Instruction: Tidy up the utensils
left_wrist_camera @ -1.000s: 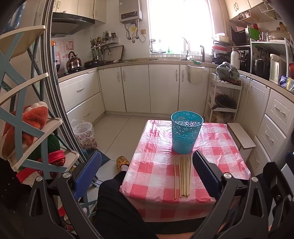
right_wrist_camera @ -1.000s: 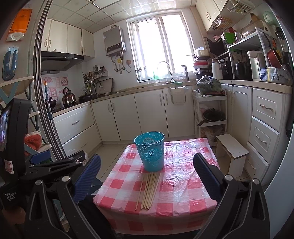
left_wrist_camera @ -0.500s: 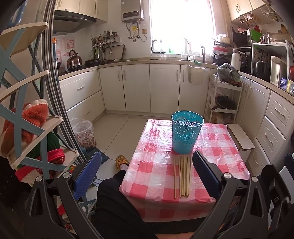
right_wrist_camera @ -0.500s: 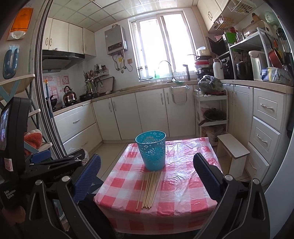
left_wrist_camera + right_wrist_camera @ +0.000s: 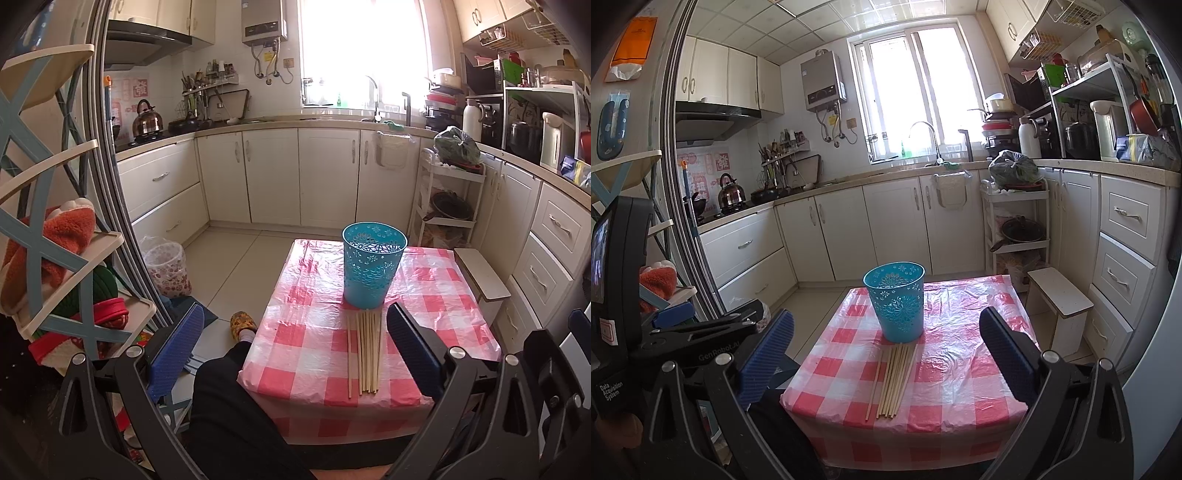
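Little has been changed since earlier: both claws, left gripper [image 5: 295,354] and right gripper [image 5: 886,354], are held open above the table's near edge, where chopsticks [image 5: 364,354] lie lengthwise toward the basket [image 5: 373,264].

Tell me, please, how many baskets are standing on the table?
1: the blue basket stands upright near the middle of the table, with the chopsticks lying just in front of it. Anything directly behind it would be hidden.

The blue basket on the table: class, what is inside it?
Nothing shows above the blue basket's rim; its bottom is hidden by the wall. The chopsticks lie outside, on the checked tablecloth.
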The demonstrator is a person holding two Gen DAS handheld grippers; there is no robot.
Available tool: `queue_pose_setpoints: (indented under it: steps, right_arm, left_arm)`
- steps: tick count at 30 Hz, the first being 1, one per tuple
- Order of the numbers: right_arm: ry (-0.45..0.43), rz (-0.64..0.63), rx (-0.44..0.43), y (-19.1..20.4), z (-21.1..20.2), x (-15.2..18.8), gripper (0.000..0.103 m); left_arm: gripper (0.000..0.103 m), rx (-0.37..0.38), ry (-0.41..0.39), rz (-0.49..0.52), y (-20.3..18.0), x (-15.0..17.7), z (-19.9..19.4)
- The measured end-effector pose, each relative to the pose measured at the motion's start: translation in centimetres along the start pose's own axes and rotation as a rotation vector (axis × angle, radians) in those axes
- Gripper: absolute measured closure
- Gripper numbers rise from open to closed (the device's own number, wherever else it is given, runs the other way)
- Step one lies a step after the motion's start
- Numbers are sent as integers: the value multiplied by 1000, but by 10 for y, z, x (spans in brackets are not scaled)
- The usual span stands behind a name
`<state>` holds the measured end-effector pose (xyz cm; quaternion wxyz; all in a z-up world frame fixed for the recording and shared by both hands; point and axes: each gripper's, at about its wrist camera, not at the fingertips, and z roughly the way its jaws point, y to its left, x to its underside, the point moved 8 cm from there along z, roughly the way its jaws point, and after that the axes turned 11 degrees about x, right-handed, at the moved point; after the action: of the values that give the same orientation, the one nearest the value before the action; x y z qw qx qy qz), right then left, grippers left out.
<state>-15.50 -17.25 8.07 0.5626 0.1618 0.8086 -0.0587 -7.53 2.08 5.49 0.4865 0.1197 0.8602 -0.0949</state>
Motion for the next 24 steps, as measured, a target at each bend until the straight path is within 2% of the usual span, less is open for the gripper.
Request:
queue_pose_setpoints:
  steps: [8, 14, 24]
  right_arm:
    - [4, 28, -9, -1, 1, 0, 6]
    - [38, 30, -6, 6, 26, 8, 6]
    - [346, 46, 23, 5, 131, 70, 6]
  left_arm:
    - [8, -3, 10, 8, -3, 2, 6]
    - [8, -2, 48, 2, 6, 2, 31]
    - [8, 13, 185, -32, 25, 21, 119]
